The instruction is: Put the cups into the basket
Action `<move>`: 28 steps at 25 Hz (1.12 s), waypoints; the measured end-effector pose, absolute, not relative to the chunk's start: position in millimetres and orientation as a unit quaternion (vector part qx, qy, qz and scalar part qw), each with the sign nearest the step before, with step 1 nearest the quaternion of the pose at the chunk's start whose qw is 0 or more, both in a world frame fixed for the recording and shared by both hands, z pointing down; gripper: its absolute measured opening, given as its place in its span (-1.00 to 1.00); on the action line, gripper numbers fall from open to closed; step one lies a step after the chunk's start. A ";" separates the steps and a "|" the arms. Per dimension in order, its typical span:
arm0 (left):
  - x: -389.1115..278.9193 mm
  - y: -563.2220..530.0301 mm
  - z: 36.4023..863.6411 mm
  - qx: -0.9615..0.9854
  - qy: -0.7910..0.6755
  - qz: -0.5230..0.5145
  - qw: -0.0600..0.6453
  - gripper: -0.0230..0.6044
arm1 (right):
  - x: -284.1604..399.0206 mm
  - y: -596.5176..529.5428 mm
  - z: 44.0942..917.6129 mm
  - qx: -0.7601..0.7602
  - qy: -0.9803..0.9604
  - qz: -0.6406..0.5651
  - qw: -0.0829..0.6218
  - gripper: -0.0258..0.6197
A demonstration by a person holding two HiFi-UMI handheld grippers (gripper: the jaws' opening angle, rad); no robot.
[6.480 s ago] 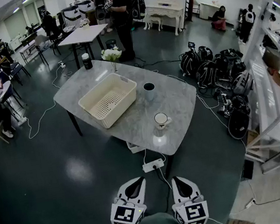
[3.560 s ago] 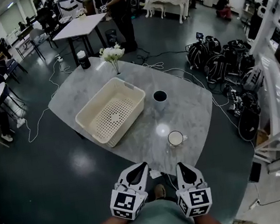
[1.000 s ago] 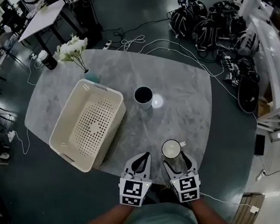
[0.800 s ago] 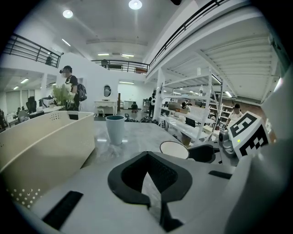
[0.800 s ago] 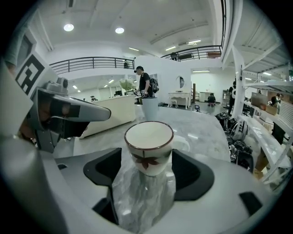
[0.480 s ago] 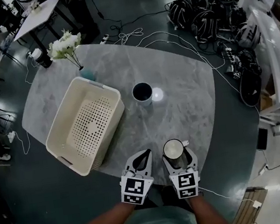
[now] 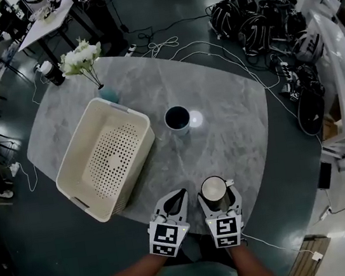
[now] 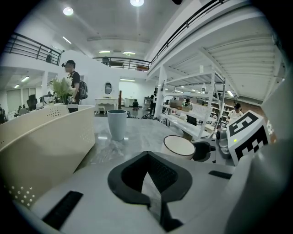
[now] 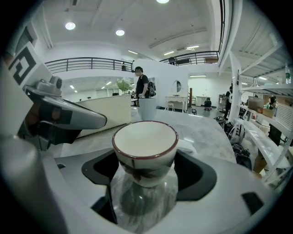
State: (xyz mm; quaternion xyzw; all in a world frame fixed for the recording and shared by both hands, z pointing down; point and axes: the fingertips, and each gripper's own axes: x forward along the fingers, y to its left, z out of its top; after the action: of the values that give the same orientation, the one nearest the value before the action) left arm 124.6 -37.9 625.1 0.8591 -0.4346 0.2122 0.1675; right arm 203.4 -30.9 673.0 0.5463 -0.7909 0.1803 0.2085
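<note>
Cup [image 9: 145,146] between open right gripper [image 9: 145,170] jaws.

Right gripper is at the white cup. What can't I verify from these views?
Grip contact: jaws of the right gripper flank the white cup, but its flared rim covers the contact spots in the right gripper view; too small in the head view.
Inside the far cup: reads black in the head view; gripper views show only its side.
Near table edge: covered by the left gripper and right gripper in the head view.
</note>
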 end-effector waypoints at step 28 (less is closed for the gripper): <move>109.0 -49.7 619.8 0.852 -0.454 0.201 0.165 -0.91 | 203.8 -34.8 671.6 0.552 -0.792 0.170 0.199 0.20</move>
State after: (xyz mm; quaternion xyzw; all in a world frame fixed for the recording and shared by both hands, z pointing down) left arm 109.0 -49.7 619.8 0.8524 -0.4536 0.2010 0.1648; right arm 203.8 -34.8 671.6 0.5519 -0.7920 0.1695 0.1986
